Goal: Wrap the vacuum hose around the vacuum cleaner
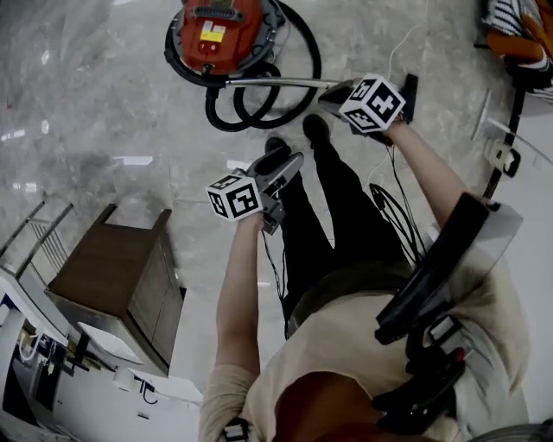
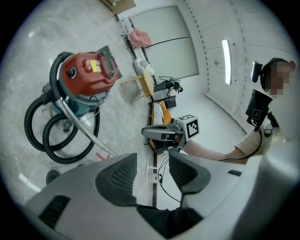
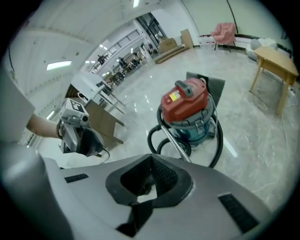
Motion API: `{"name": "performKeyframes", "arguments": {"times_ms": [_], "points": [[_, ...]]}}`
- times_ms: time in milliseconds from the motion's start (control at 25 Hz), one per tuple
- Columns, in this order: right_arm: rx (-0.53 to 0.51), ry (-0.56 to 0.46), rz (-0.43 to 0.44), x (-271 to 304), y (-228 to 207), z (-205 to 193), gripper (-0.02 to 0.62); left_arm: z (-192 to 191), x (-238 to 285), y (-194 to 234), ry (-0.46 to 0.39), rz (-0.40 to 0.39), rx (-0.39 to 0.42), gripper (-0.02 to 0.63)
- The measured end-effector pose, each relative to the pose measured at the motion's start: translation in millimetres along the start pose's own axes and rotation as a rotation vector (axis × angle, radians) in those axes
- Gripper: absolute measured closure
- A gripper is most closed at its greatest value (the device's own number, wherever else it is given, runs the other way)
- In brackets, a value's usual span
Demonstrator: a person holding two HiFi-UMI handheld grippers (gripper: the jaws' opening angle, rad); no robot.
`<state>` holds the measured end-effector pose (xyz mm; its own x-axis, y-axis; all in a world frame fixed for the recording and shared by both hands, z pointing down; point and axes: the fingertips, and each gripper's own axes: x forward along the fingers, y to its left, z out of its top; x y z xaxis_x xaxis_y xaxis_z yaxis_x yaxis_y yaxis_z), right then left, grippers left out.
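Note:
The red vacuum cleaner stands on the marble floor at the top of the head view. Its black hose lies in loops at its base, and a metal wand runs right from it. My left gripper hangs in the air above my legs, apart from the vacuum; in the left gripper view the left gripper is open and empty. My right gripper is raised near the wand's end. In the right gripper view the right gripper is shut on nothing, with the vacuum cleaner and hose beyond.
A brown wooden cabinet stands at the lower left. A power strip and cables lie on the floor at the right, near striped orange items. A wooden table and a pink chair stand behind the vacuum.

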<state>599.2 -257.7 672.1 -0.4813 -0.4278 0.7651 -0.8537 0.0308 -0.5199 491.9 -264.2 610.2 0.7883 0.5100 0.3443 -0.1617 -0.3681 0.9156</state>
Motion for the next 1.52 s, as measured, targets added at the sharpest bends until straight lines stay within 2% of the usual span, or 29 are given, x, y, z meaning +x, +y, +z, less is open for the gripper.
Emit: {"name": "performKeyframes", "arguments": {"times_ms": [160, 240, 320, 360, 440, 520, 600, 680, 760, 960, 1080, 1240, 1360, 1440, 1520], "points": [[-0.036, -0.114, 0.148, -34.7, 67.8, 68.1, 0.591, 35.7, -31.1, -54.7, -0.093, 0.017, 0.118, 0.407], [-0.092, -0.149, 0.215, -49.6, 105.2, 101.7, 0.591, 55.9, -55.2, -83.0, -0.139, 0.019, 0.201, 0.459], [-0.179, -0.134, 0.268, -59.5, 143.0, 119.5, 0.591, 67.1, -80.7, -105.8, -0.191, 0.035, 0.245, 0.519], [-0.221, -0.115, 0.289, -62.0, 159.9, 123.4, 0.591, 68.8, -92.9, -115.2, -0.214, 0.045, 0.253, 0.575], [-0.269, -0.089, 0.337, -66.3, 190.5, 129.0, 0.591, 68.1, -112.7, -136.3, -0.226, 0.045, 0.280, 0.600], [-0.279, -0.088, 0.378, -72.3, 217.8, 132.2, 0.591, 62.9, -128.0, -160.5, -0.206, 0.048, 0.334, 0.600], [-0.270, -0.095, 0.384, -78.2, 237.0, 133.1, 0.591, 55.3, -143.8, -180.5, -0.190, 0.090, 0.419, 0.600], [-0.226, -0.102, 0.381, -85.9, 246.6, 133.6, 0.591, 44.4, -160.7, -196.0, -0.186, 0.151, 0.511, 0.600], [-0.165, -0.119, 0.397, -98.3, 257.3, 135.4, 0.591, 28.4, -181.6, -210.0, -0.195, 0.199, 0.564, 0.600], [-0.115, -0.217, 0.412, -143.0, 282.8, 158.6, 0.591, 5.9, -210.8, -229.6, -0.226, 0.204, 0.494, 0.600], [-0.145, -0.241, 0.419, -156.7, 301.2, 177.1, 0.591, 21.9, -221.4, -246.0, -0.277, 0.212, 0.510, 0.600], [-0.316, -0.242, 0.381, -169.7, 334.4, 201.8, 0.591, 69.2, -246.2, -278.6, -0.436, 0.232, 0.575, 0.600], [-0.401, -0.274, 0.357, -180.1, 357.3, 218.8, 0.591, 106.9, -274.3, -310.8, -0.640, 0.231, 0.579, 0.600], [-0.432, -0.298, 0.350, -183.6, 371.9, 225.5, 0.591, 120.3, -291.5, -332.6, -0.752, 0.193, 0.577, 0.600], [-0.449, -0.317, 0.344, -183.5, 383.6, 226.2, 0.591, 119.8, -296.9, -344.8, -0.764, 0.156, 0.602, 0.600]]}}
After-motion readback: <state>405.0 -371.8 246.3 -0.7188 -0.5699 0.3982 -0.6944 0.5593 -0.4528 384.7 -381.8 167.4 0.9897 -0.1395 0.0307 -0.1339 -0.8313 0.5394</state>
